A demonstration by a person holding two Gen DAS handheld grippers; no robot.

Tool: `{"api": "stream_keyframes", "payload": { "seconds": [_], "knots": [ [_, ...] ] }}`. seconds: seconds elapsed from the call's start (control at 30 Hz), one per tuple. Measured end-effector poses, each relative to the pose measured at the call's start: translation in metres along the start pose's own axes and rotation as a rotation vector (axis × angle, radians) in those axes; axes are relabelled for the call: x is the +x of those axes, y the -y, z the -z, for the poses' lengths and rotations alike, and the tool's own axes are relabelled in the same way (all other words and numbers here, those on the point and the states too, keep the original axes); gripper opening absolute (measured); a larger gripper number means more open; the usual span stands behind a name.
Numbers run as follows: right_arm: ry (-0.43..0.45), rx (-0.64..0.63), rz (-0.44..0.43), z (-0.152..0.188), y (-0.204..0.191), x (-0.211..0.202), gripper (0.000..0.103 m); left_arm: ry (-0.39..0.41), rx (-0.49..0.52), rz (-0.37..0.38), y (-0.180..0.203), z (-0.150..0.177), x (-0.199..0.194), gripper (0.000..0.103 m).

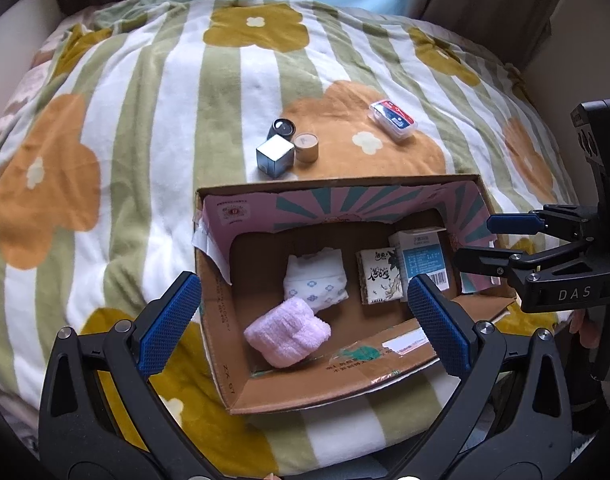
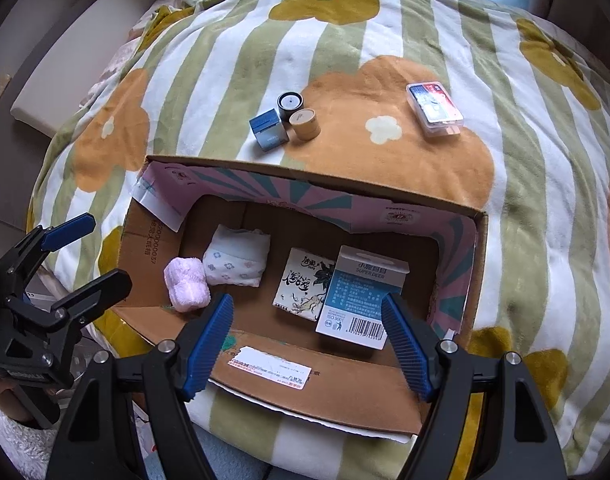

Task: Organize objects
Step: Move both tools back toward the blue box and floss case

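Box (image 2: 479,256) sits open on the blanket (image 2: 385,52), close under both grippers, and four things already lie on its floor: a pink cloth (image 2: 186,285), a white cloth (image 2: 237,258), a printed pack (image 2: 303,288) and a blue carton (image 2: 359,300) leaning at the right end. What is left to sort lies beyond the box's far wall, out on the blanket — a cube (image 2: 270,129), a black tin (image 2: 290,105) and a tan tin (image 2: 304,123) bunched together and touching or nearly so, and a clear case (image 2: 435,114) well apart to their right.

The left gripper (image 1: 305,324) and the right gripper (image 2: 307,344) both hang over the near edge of the box with jaws wide and nothing between them. So every remaining piece lies straight ahead of the jaws, past the far wall, and a reach has to clear that raised wall first.

The case looks nearer the right gripper; its long axis runs slantwise, away and to the left, so the jaws would probably close best across its short width. The cluster seems about as near to either gripper, slightly left of centre. Its tightness is the likely snag — closing on one piece may nudge its neighbours.
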State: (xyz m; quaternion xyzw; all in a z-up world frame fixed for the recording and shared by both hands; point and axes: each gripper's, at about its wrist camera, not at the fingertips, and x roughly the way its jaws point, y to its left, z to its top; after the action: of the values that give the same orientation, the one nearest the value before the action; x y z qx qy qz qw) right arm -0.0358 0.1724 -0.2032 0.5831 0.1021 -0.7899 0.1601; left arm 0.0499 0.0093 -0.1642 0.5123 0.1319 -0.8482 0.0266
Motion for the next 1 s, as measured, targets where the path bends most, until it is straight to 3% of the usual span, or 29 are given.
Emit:
{"api": "stream_keyframes", "payload": {
  "seconds": [0.27,0.57,0.83,1.0],
  "knots": [
    [0.093,0.024,0.033,-0.033,0.011,-0.025,0.102,0.008,0.141,0.004,-0.014,-0.058,-0.001,0.103],
    [0.222,-0.019,0.082,-0.091,0.034,-0.052,0.102,0.038,0.316,0.017,-0.030,-0.145,0.014,0.103],
    [0.182,-0.092,0.185,-0.144,0.059,-0.033,0.102,-0.080,0.491,0.098,-0.024,-0.178,0.089,0.103],
    [0.105,-0.090,0.173,-0.165,0.082,0.013,0.102,-0.159,0.546,0.147,-0.026,-0.177,0.142,0.102]
  ]
}}
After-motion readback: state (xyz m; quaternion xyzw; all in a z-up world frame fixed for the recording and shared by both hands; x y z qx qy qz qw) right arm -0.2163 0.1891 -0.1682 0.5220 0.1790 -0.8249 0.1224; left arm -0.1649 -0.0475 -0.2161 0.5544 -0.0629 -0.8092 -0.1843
